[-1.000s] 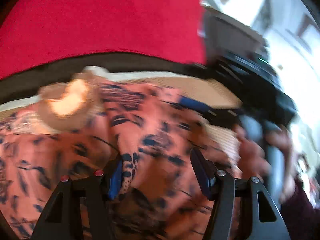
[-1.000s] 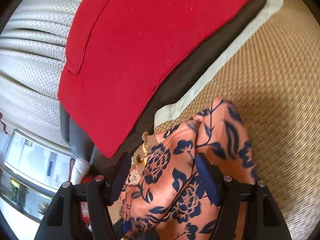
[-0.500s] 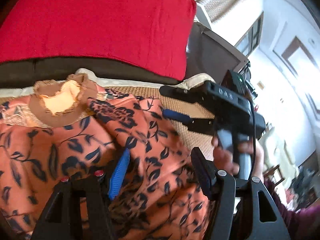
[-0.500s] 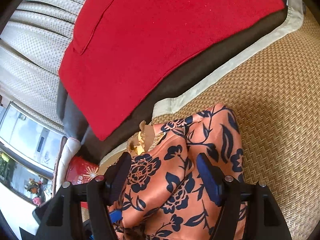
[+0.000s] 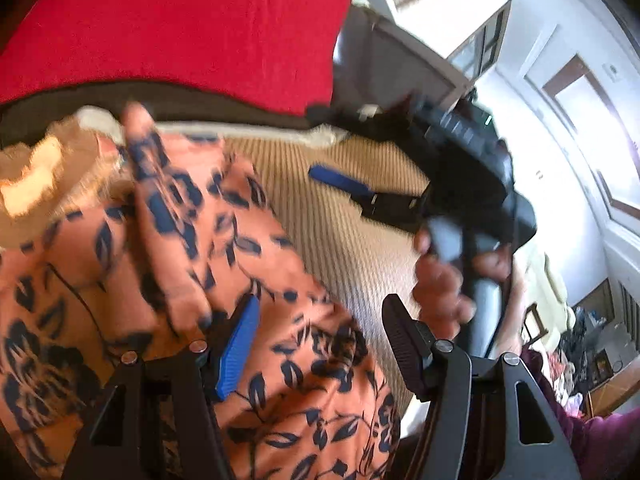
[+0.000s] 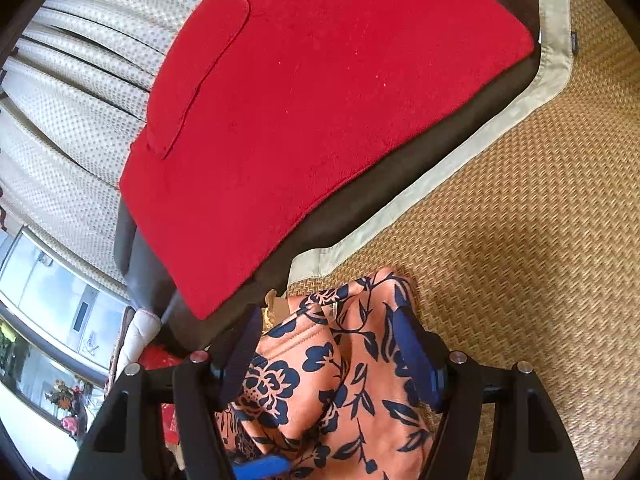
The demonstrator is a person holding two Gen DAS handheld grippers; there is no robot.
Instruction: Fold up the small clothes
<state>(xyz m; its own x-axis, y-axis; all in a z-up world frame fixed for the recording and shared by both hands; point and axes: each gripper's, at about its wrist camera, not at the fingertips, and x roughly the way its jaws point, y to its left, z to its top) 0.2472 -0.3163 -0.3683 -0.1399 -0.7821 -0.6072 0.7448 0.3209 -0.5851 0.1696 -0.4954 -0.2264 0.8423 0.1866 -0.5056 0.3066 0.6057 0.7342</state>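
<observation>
An orange garment with a dark blue floral print (image 5: 168, 264) lies bunched on a woven straw mat (image 5: 344, 232); its tan lace collar (image 5: 36, 184) is at the far left. My left gripper (image 5: 320, 340) is open just above the garment's right part. The right gripper (image 5: 400, 196) shows in the left wrist view, off to the right over bare mat, held by a hand. In the right wrist view the right gripper (image 6: 328, 352) is open with the garment (image 6: 344, 392) below and between its fingers.
A red cushion (image 6: 320, 112) lies on a dark sofa seat behind the mat's pale cloth border (image 6: 440, 176). A cream patterned curtain (image 6: 80, 92) hangs at the left. The straw mat (image 6: 540, 240) stretches to the right.
The right gripper has drawn back to the right, away from the garment, leaving bare mat between. The left gripper has shifted right and stays open. The garment's fold now lies loose.
</observation>
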